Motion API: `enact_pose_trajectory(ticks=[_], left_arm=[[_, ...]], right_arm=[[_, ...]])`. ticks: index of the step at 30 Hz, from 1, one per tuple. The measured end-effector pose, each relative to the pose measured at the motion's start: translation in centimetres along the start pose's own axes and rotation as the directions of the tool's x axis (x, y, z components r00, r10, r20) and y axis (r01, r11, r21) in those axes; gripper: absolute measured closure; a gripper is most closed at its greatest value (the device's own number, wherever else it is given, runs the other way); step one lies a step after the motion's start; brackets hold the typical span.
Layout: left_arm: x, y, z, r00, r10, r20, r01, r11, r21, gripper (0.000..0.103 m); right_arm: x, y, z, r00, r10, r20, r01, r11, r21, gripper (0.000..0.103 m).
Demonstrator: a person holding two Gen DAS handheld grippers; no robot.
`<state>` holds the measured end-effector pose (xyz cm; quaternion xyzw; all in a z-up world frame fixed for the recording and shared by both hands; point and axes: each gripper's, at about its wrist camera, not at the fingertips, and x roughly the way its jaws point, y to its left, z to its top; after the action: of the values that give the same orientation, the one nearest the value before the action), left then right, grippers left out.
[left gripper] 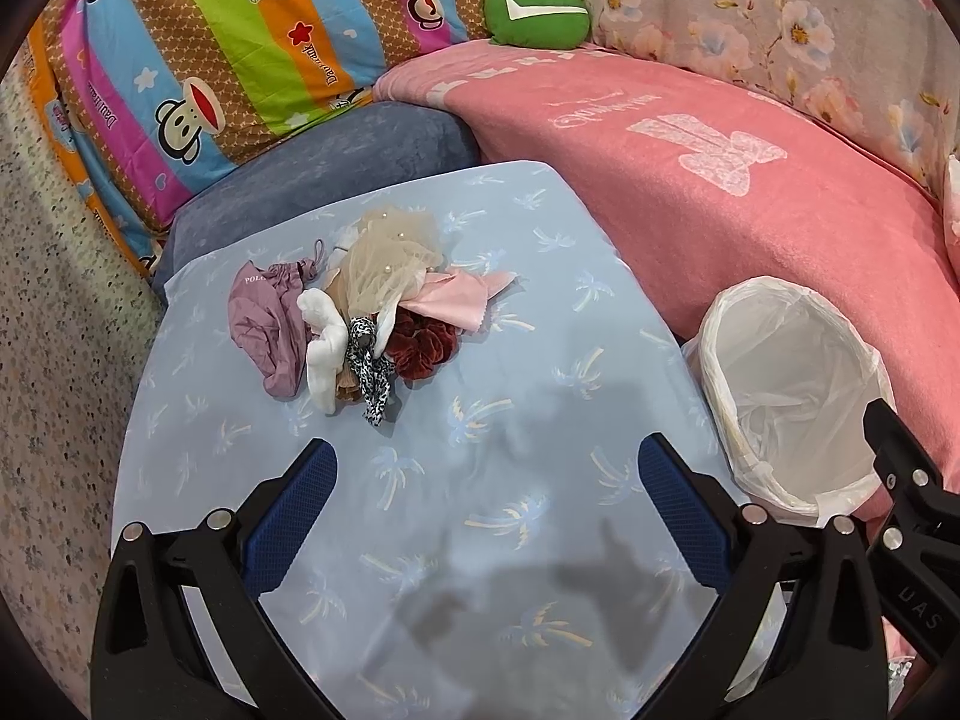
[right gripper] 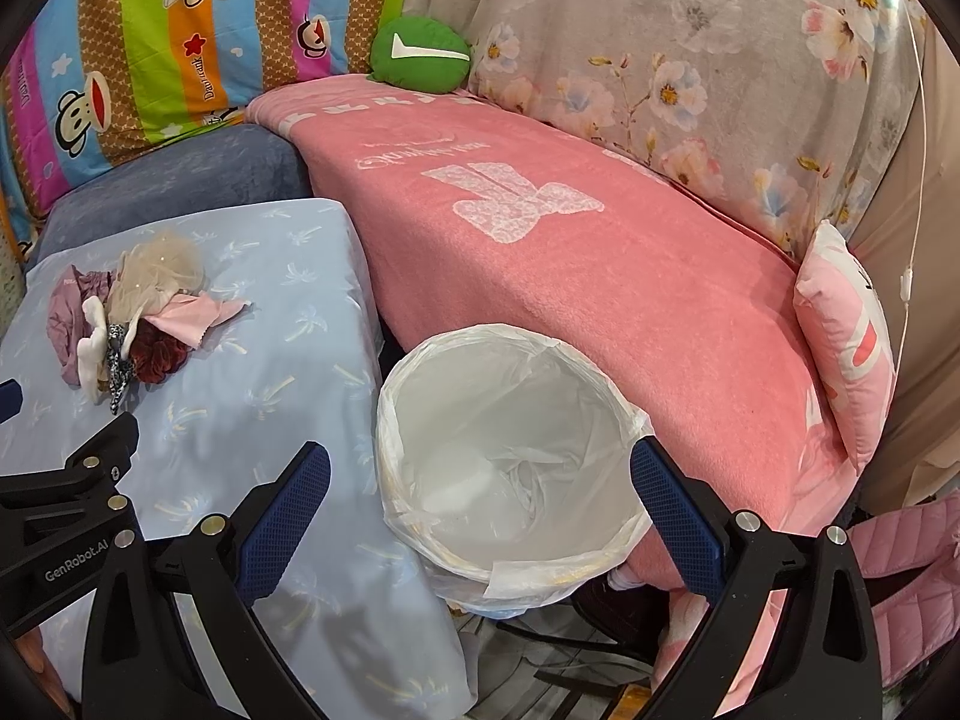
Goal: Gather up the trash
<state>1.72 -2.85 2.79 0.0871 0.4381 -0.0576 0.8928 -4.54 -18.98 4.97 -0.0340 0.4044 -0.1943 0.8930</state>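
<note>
A small heap of cloth scraps lies on the light blue table cover (left gripper: 480, 540): a mauve pouch (left gripper: 264, 324), a white piece (left gripper: 321, 354), beige mesh (left gripper: 384, 264), a pink cloth (left gripper: 456, 297), a dark red scrunchie (left gripper: 423, 345) and a spotted strip (left gripper: 372, 372). My left gripper (left gripper: 486, 480) hovers open just short of the heap, nothing between its fingers. A white-lined bin (right gripper: 510, 468) stands right of the table, seemingly holding only its liner. Above the bin's mouth my right gripper (right gripper: 480, 480) is open. The heap (right gripper: 132, 324) shows at the left in the right wrist view.
A pink blanket (left gripper: 750, 228) covers the seat behind the bin, with a green cushion (left gripper: 537, 15) at its far end. A striped cartoon quilt (left gripper: 210, 72) and a blue cushion (left gripper: 336, 156) sit behind the table. A pink pillow (right gripper: 852, 336) leans at the right.
</note>
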Motion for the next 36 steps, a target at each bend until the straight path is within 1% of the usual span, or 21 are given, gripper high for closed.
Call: enact_pose_trajectory(ticks=[13,19,23,29,36], left_arm=[[0.5,0.6,-0.2,1.0,-0.014,-0.005,0.014,1.0,-0.009,0.007],[0.3,1.6,-0.1,0.999,-0.023,0.037,0.024,0.999,-0.026,0.007],[0.8,2.8,0.1,0.997,-0.068,0.027,0.069,0.996,-0.049,0.007],[2.1,5.9,0.2,0.996,-0.075,0.047,0.079,0.992,-0.095,0.007],[5.5,10.8,0.7,0.999,0.009,0.049,-0.002,0.991,-0.135,0.007]], right_arm=[[0.0,-0.1,0.1,1.0,0.003,0.002,-0.003,1.0,0.003,0.006],[-0.5,0.4,0.4,1.0,0.011,0.016,-0.011,1.0,0.011,0.006],[-0.7,1.2,0.6,0.999,0.022,0.039,-0.022,1.0,0.011,0.006],[-0.3,3.4,0.6,0.997,0.043,0.061,-0.045,0.999,0.022,0.006],[0.8,6.3,1.2,0.994,0.082,0.073,-0.084,0.996,0.028,0.006]])
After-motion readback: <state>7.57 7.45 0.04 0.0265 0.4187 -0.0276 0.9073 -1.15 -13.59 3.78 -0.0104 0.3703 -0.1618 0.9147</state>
